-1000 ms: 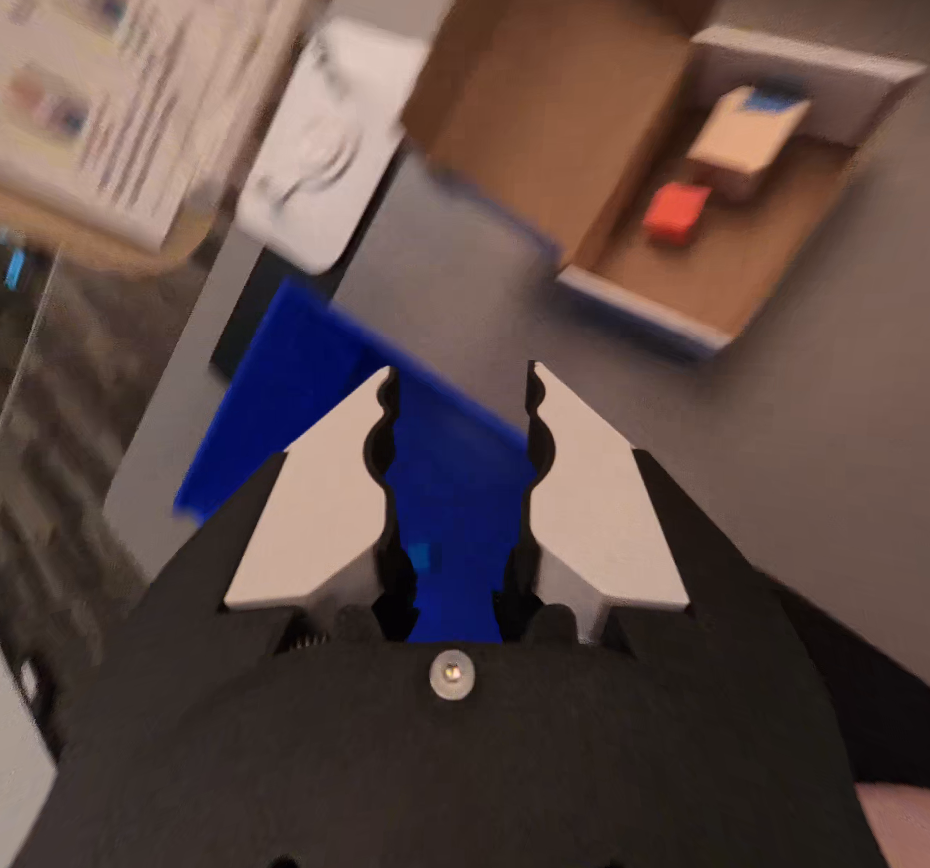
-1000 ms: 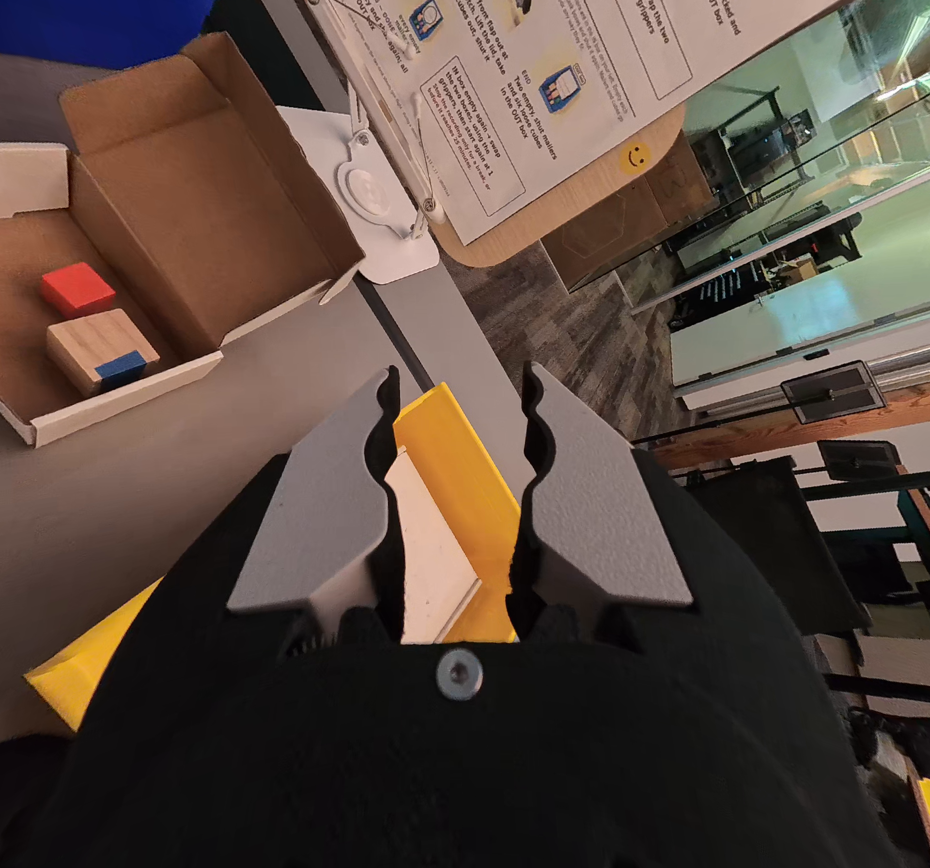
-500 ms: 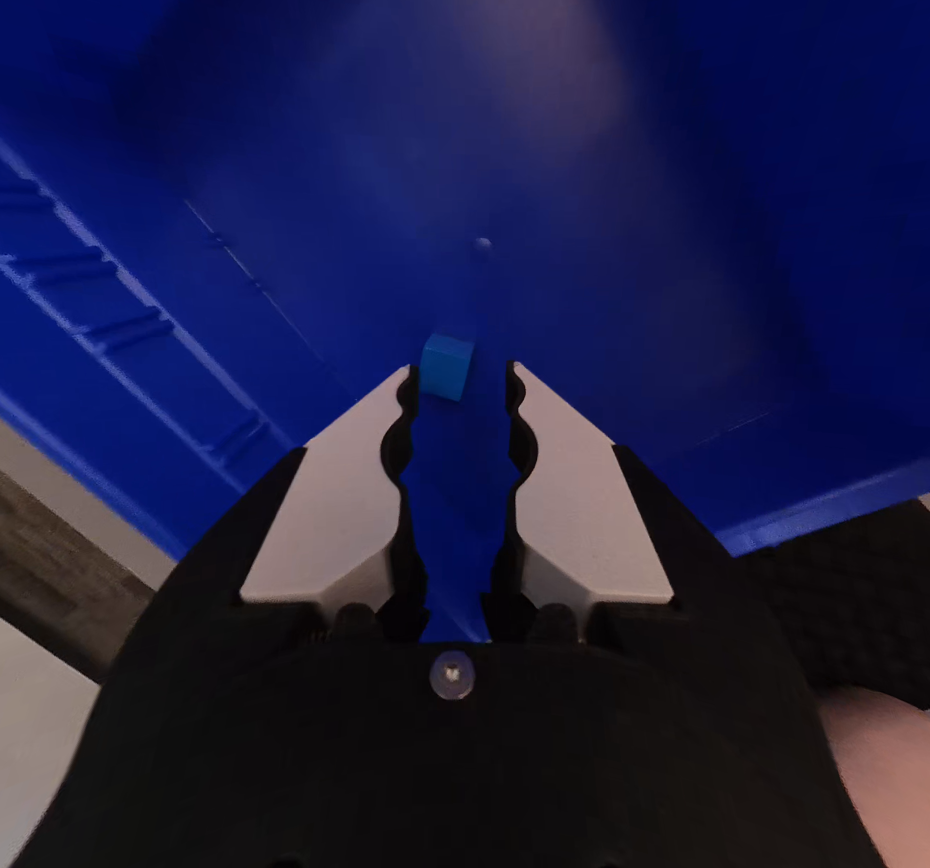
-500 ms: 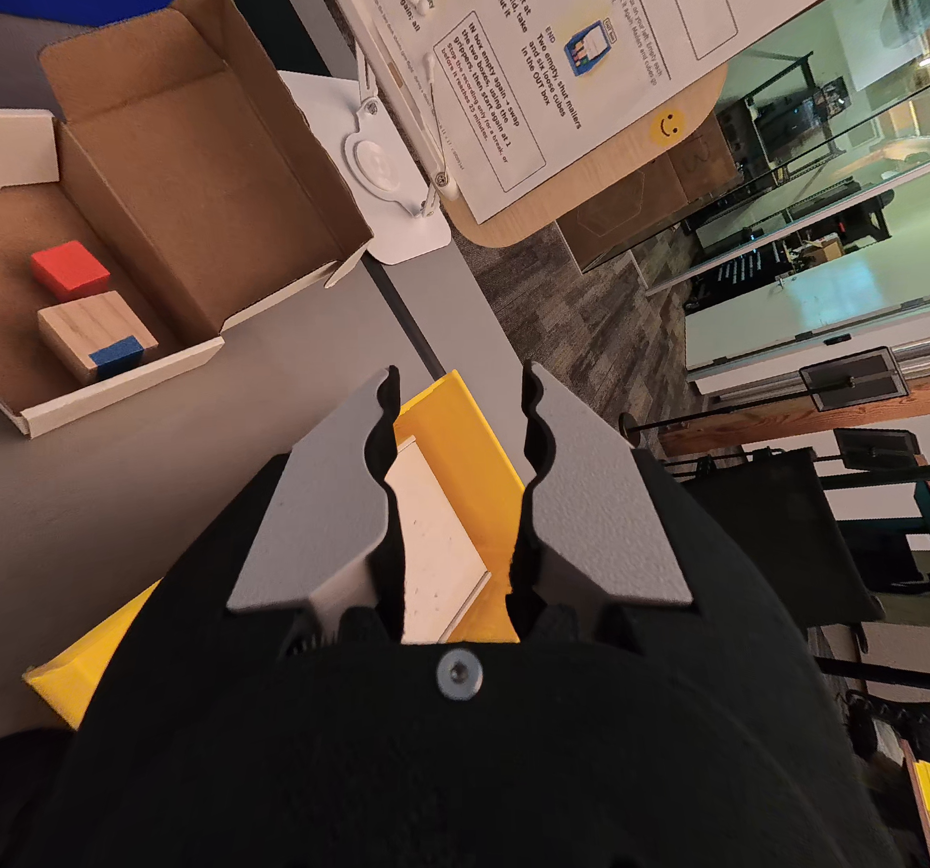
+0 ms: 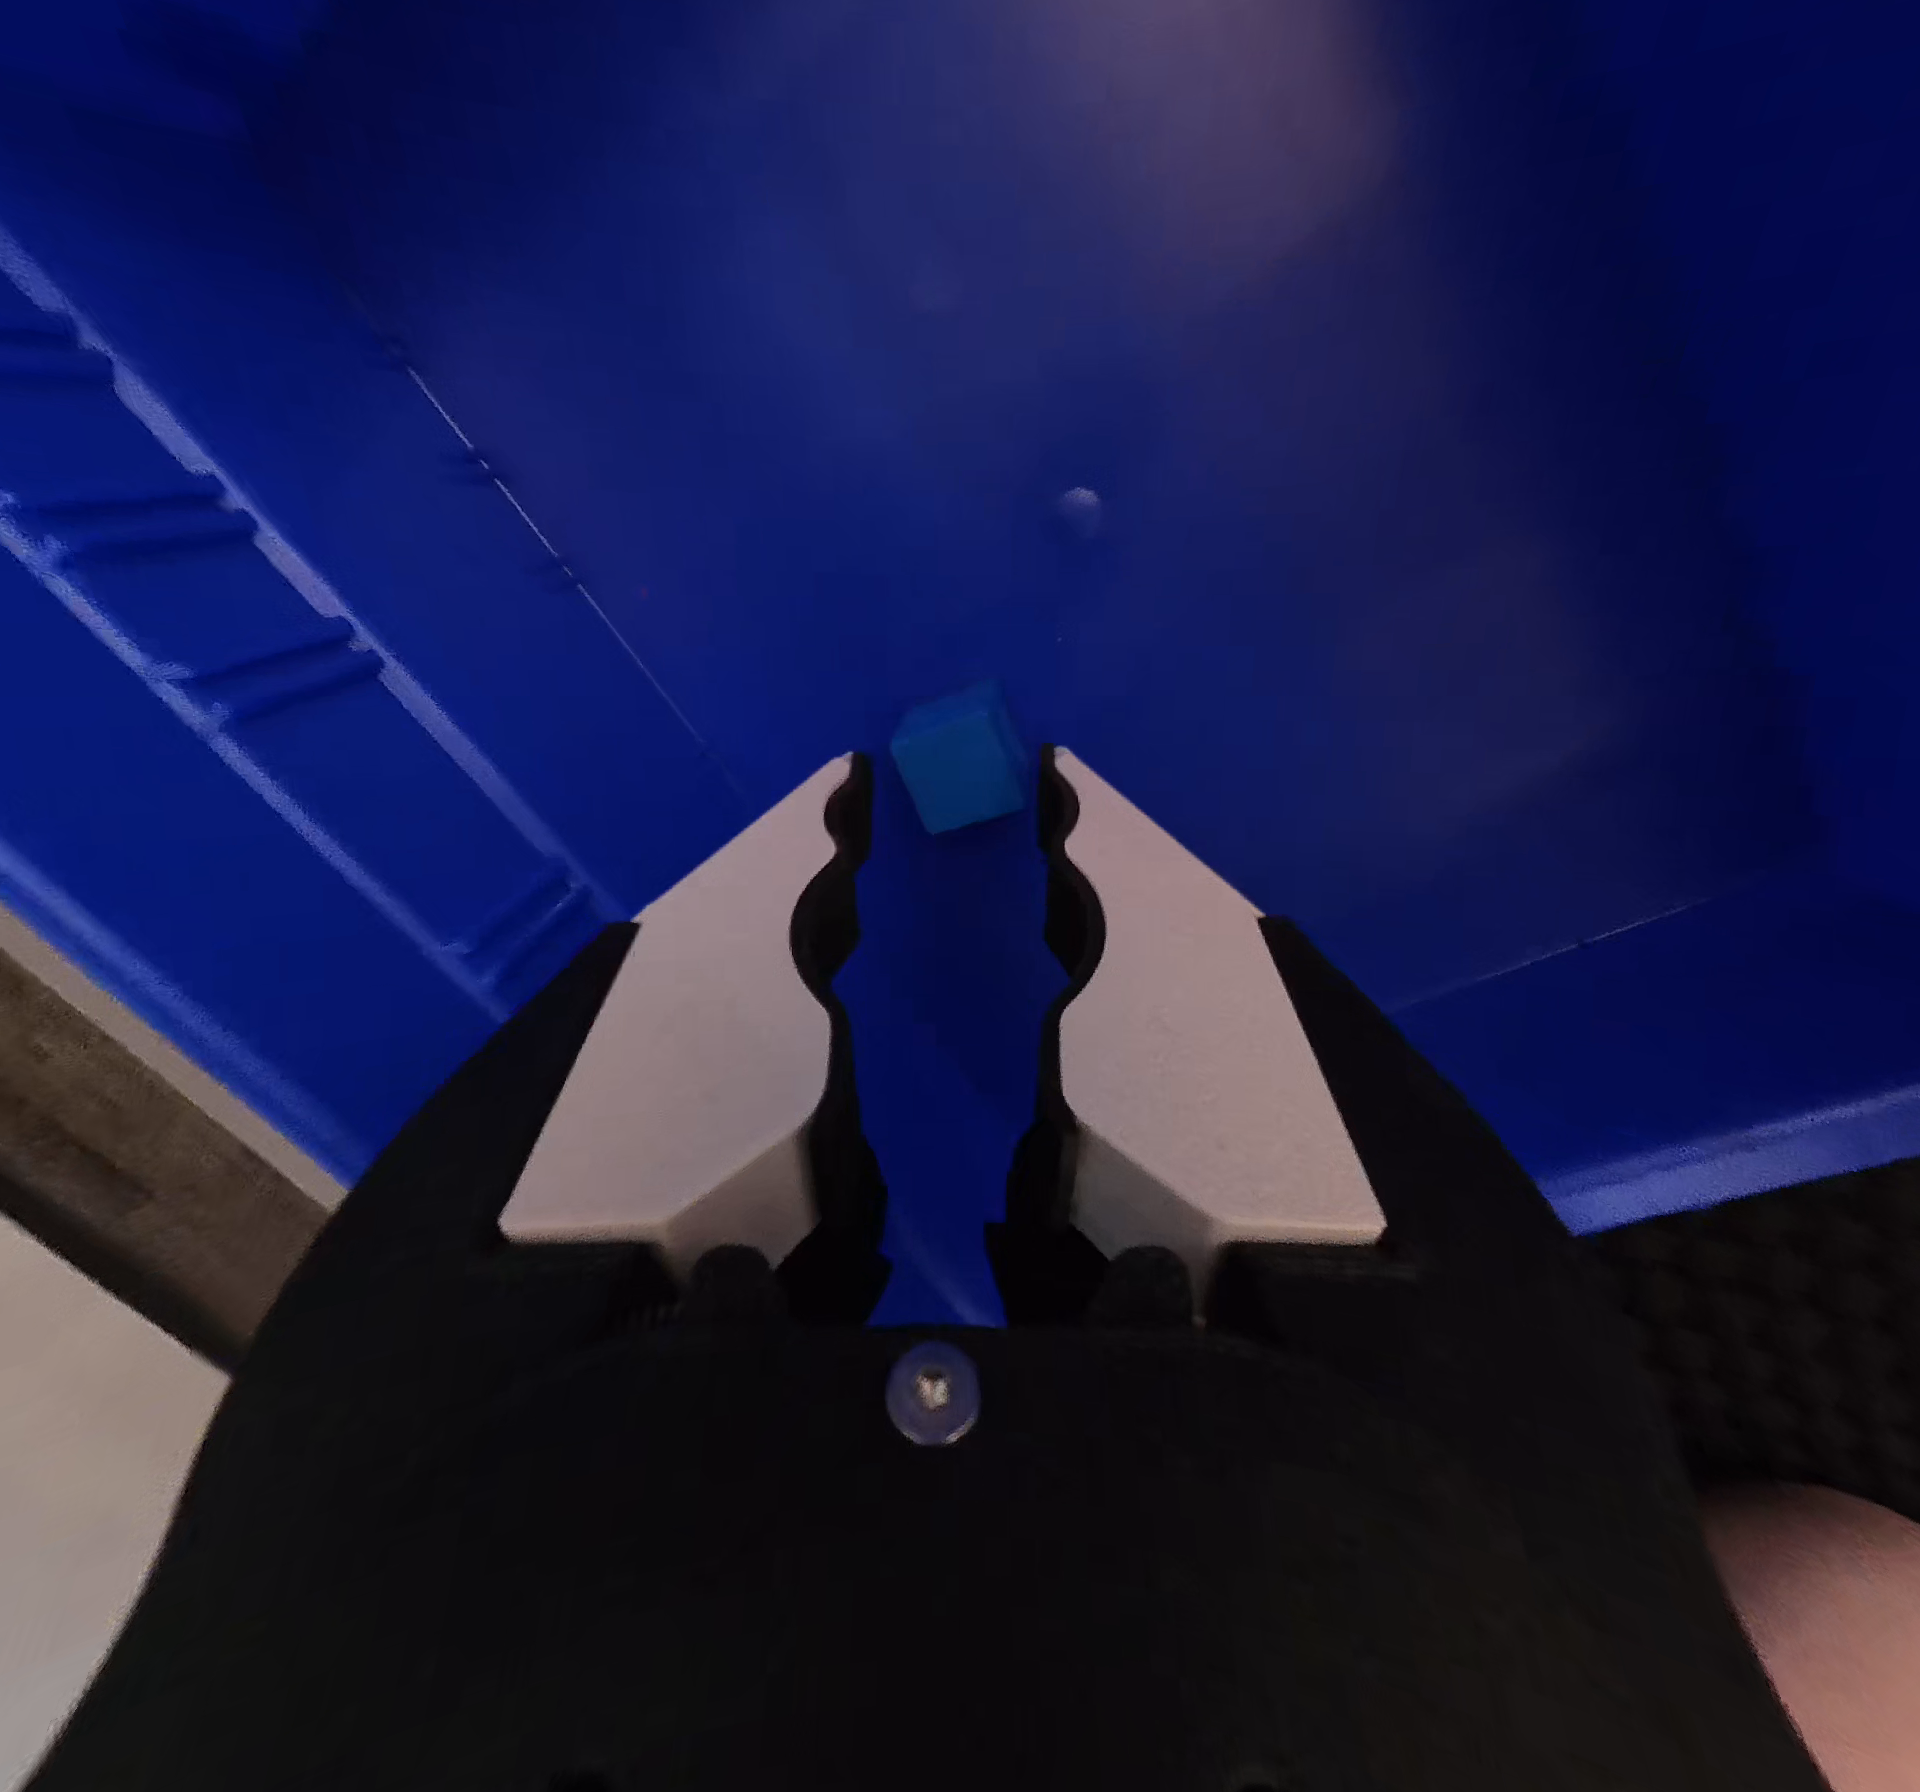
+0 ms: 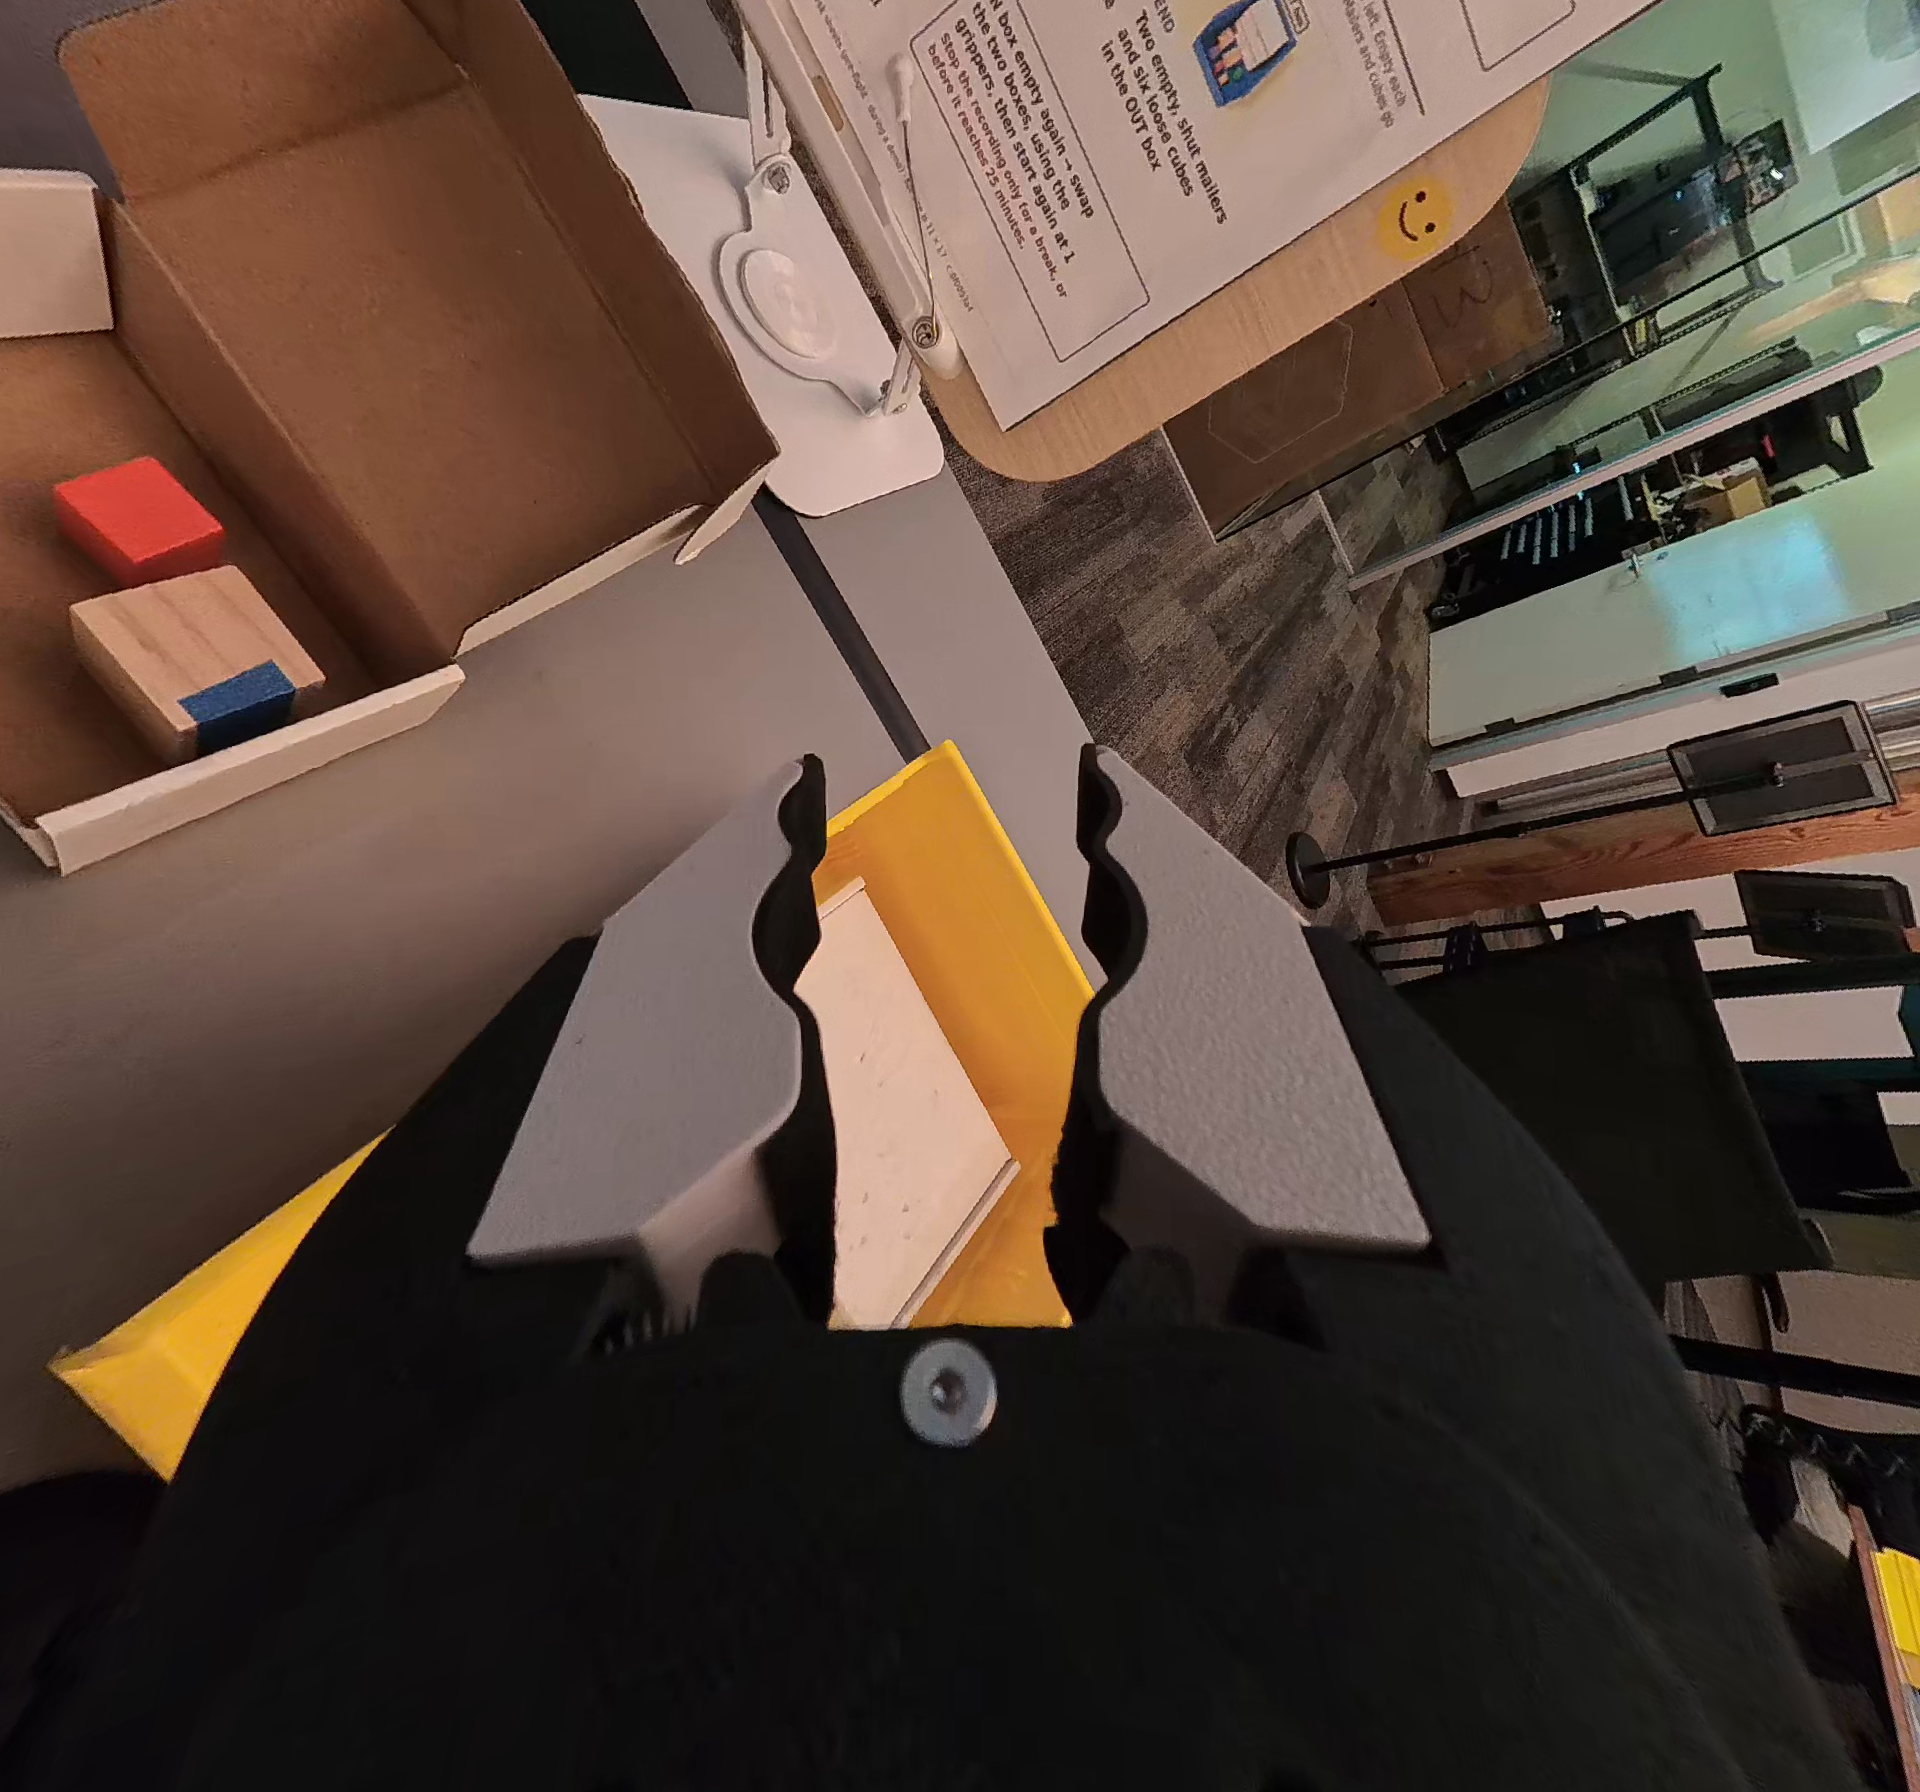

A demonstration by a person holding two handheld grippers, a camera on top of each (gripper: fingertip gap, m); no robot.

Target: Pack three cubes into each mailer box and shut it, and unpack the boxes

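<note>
Left claw (image 5: 951, 755) is deep in the blue bin (image 5: 1351, 392), fingers apart, small blue cube (image 5: 958, 755) sitting right at the tips, nearer the right finger. A second ago this view showed the tabletop and the mailer box from above; half a second ago the cube lay just ahead of the left tip. The gap has narrowed since and the cube now lies between the tips, not yet gripped. Judged: pick of the third cube is about to close.

Right claw (image 6: 945, 766) fingers apart, empty, hovering over the yellow bin (image 6: 935, 828) with a closed white mailer (image 6: 904, 1067) inside; barely shifted in the last second.

Open mailer box (image 6: 436, 672) on the grey tabletop (image 6: 416, 859) holds a red cube (image 6: 140, 516) and a wooden cube (image 6: 192, 651); floor space left beside them.

Room: bin floor is bare around the blue cube, bin walls well apart from the claw; the lift-out must clear the rim, then the box's raised lid (image 6: 395, 288)
</note>
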